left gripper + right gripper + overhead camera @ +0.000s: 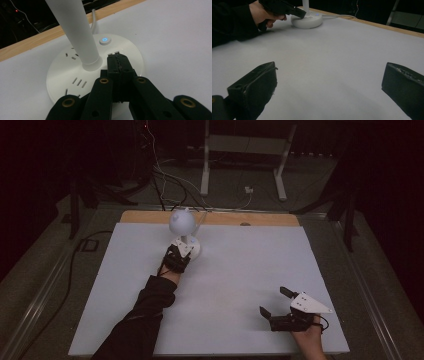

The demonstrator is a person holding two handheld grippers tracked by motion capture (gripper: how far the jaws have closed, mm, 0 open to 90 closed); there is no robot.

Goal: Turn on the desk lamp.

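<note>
A white desk lamp stands at the back of the table, its round head [181,221] above a round base [194,249]. The base [62,72] carries socket slots, a white stem [75,27] and a power button [105,40] that glows blue. My left gripper [117,56] is shut with nothing between its jaws, and its tips rest on the base just short of the button. In the high view the left gripper [186,245] reaches the base from the near side. My right gripper [275,301] lies open on the table at the front right, holding nothing. The right gripper view shows its jaws wide apart [329,75], with the lamp base [307,21] far off.
A white board [250,270] covers the table, with a wooden strip [270,218] along its far edge. The lamp's white cable [337,16] runs off the back. Behind the table, loose cables and a metal stand [240,150] are on the dark floor.
</note>
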